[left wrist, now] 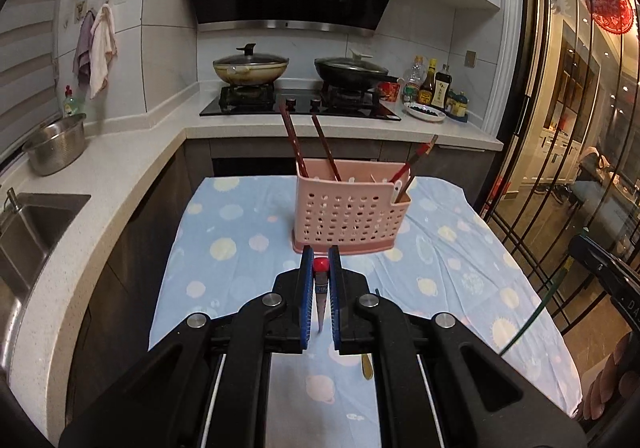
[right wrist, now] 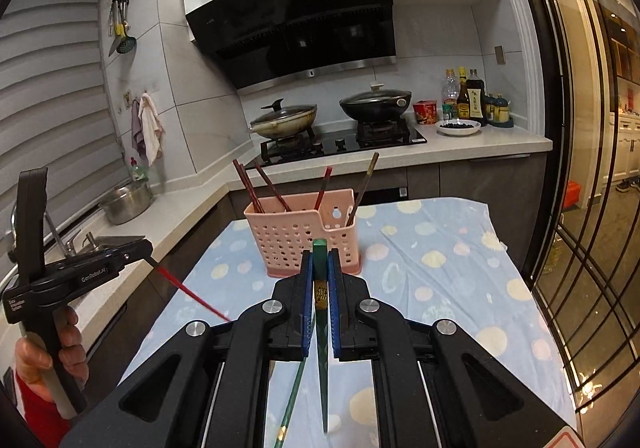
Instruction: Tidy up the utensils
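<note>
A pink perforated utensil caddy (left wrist: 352, 212) (right wrist: 296, 240) stands on the blue dotted tablecloth (left wrist: 240, 248), with several dark red and brown chopsticks (left wrist: 294, 144) (right wrist: 256, 188) upright in it. My left gripper (left wrist: 320, 254) is shut on a red-tipped chopstick (left wrist: 320, 265) that hangs tip down; in the right wrist view the left gripper (right wrist: 146, 248) shows at the left with the red chopstick (right wrist: 192, 296) slanting down. My right gripper (right wrist: 320, 256) is shut on a green chopstick (right wrist: 320, 260), just in front of the caddy. Another green chopstick (right wrist: 294, 392) with a gold end lies on the cloth below.
Behind the table runs a counter with a gas hob (left wrist: 300, 104), two lidded pans (left wrist: 250, 68) (left wrist: 352, 70) and sauce bottles (left wrist: 436, 86). A sink (left wrist: 32, 224) and a steel bowl (left wrist: 56, 144) are on the left. A glass door with black bars (left wrist: 560, 168) closes the right side.
</note>
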`<action>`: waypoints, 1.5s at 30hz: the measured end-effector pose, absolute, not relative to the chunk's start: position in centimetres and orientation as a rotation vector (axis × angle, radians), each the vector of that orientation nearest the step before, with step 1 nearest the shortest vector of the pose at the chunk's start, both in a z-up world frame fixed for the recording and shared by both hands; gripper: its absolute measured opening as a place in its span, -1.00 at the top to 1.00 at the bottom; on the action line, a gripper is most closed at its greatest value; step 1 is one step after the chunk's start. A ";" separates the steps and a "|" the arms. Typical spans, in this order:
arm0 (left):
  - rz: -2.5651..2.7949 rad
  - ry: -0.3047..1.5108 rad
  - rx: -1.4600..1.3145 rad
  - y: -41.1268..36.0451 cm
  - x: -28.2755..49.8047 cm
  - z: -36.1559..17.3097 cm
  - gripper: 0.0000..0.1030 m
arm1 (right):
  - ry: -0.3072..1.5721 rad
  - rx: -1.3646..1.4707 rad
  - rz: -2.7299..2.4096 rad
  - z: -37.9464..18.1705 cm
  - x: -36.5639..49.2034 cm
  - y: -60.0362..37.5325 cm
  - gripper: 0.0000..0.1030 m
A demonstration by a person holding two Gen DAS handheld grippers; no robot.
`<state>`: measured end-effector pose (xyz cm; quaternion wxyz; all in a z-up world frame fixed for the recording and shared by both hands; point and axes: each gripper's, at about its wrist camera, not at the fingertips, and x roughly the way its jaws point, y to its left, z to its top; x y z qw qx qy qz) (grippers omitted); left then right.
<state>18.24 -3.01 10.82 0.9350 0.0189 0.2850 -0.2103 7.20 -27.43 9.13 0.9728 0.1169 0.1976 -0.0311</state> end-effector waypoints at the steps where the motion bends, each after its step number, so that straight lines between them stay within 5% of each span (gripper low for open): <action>1: -0.429 0.568 0.042 -3.2 18.6 11.4 0.86 | 0.388 0.238 -0.061 9.6 7.5 -27.5 0.87; 18: -0.452 0.441 0.048 -5.0 23.1 17.1 0.96 | 0.271 0.209 0.004 15.9 15.4 -26.7 0.87; 24: -0.435 0.599 0.032 -3.9 25.6 11.5 0.85 | 0.341 0.227 -0.003 12.4 15.3 -26.5 0.87; 28: -0.400 0.727 0.021 -3.7 27.8 6.3 0.11 | 0.381 0.250 -0.036 10.2 15.2 -26.9 0.87; 45: -0.369 0.999 0.111 -8.7 37.2 -6.9 0.14 | 0.397 0.261 -0.064 8.6 20.0 -28.8 0.87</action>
